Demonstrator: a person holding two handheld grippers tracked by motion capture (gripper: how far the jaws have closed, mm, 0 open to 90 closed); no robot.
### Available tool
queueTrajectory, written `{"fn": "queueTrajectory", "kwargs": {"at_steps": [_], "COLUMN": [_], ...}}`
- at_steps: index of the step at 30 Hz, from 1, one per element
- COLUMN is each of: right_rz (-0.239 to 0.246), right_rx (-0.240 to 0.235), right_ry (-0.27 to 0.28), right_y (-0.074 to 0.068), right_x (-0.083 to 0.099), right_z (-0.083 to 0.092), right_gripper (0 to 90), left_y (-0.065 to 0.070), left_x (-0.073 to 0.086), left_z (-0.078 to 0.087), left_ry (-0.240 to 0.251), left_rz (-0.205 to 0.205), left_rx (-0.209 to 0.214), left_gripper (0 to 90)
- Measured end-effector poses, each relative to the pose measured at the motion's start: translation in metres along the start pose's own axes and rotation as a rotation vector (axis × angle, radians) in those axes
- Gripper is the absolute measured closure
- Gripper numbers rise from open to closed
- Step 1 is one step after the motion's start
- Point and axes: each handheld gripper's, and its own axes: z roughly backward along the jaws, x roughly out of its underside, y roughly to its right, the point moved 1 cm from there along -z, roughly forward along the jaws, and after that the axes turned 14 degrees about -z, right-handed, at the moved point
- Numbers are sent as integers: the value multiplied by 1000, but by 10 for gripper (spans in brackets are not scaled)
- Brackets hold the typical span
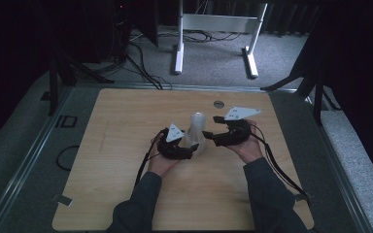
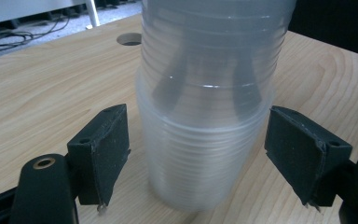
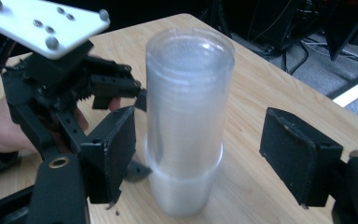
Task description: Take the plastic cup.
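Note:
A stack of translucent plastic cups stands upright on the wooden table, near its middle. My left gripper reaches in from the left, low on the stack. In the left gripper view its pads sit on either side of the cups, slightly apart from them, so this gripper is open. My right gripper comes from the right, a little higher. In the right gripper view its jaws flank the stack with wide gaps, so that gripper is open too.
A round hole lies in the tabletop behind the cups. Beyond the table's far edge a white desk frame and cables rest on grey carpet. Bare wood lies to the left, right and front of the hands.

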Motion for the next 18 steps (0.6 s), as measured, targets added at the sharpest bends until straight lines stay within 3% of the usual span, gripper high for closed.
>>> {"fn": "queueTrajectory", "kwargs": {"at_steps": [9,18], "right_rz": [0,-1], "right_rx": [-28,-33], "right_ry": [34,26], "right_y": [-7,-9], "right_x": [-14,-19], "right_z": [-13,-26], "right_gripper": [234,243], "left_y": [3,3], "left_x": [0,1], "left_z": [-7,-8], "left_ry": [-2,0], "left_rz": [-4,-3], "left_rx": [-3,-6], "left_gripper": [224,232]}}
